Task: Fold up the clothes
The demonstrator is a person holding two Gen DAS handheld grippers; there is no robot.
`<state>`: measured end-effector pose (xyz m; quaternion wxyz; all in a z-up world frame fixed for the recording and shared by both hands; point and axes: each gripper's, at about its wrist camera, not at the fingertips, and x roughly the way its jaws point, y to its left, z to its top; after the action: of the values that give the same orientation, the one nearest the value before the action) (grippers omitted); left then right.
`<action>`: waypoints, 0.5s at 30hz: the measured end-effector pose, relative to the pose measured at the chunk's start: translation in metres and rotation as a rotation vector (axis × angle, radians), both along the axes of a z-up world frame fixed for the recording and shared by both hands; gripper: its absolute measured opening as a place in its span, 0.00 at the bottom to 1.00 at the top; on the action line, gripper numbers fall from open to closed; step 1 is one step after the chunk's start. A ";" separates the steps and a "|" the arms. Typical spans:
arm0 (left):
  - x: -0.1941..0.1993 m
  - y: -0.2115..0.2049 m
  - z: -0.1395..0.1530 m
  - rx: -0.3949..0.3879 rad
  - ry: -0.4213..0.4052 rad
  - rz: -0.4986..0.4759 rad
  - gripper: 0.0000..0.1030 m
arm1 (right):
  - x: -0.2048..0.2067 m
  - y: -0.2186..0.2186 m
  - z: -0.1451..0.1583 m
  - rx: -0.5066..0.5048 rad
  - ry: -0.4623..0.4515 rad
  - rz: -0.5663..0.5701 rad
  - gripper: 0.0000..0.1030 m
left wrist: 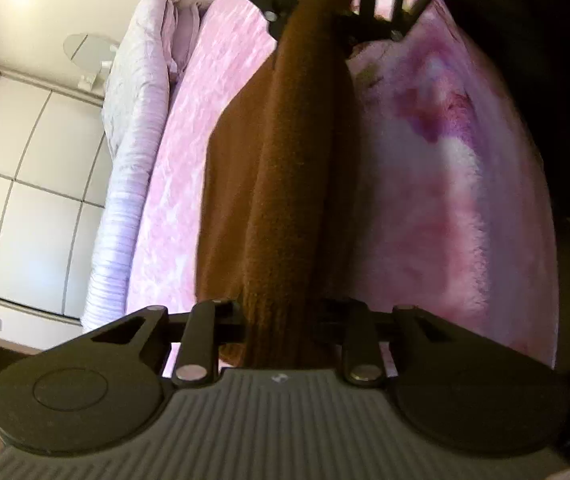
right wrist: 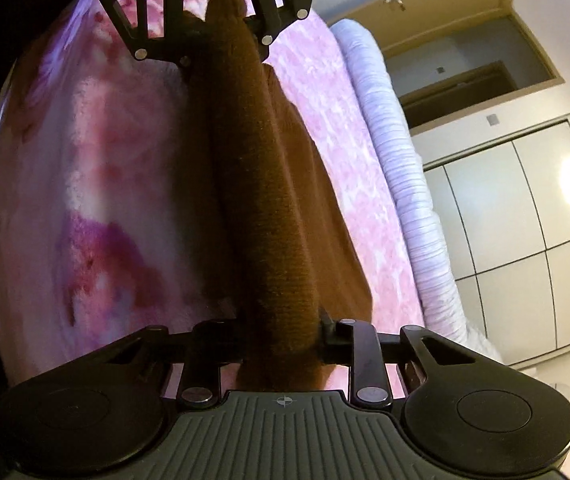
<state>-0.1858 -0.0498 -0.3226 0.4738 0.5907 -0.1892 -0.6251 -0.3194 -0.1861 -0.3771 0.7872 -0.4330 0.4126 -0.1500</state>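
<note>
The brown knit garment (left wrist: 285,168) stretches lengthwise between both grippers. The left gripper (left wrist: 281,320) clamps one end; the right gripper (right wrist: 281,340) clamps the other, the pink bedspread (left wrist: 189,168) below.

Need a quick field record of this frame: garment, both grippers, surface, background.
garment: brown knit garment, bunched into a long band stretched between the two grippers
left hand-held gripper: shut on one end of the garment
right hand-held gripper: shut on the other end
surface: pink bedspread beneath, with a fluffy pink blanket beside the garment
bed edge: padded lilac frame
background: white wardrobe doors
</note>
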 end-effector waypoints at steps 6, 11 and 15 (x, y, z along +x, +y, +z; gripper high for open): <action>0.013 -0.007 0.038 -0.055 0.039 -0.033 0.20 | 0.001 -0.004 0.042 -0.029 -0.025 -0.020 0.25; 0.021 -0.027 0.078 -0.072 0.100 -0.035 0.20 | 0.011 -0.021 0.070 -0.034 -0.067 -0.022 0.25; 0.034 -0.055 0.095 -0.052 0.150 -0.046 0.20 | 0.018 -0.036 0.084 -0.025 -0.099 -0.020 0.25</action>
<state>-0.1520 -0.1052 -0.2275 0.4876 0.5252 -0.1830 -0.6730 -0.3017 -0.2221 -0.2934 0.7998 -0.4306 0.3755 -0.1841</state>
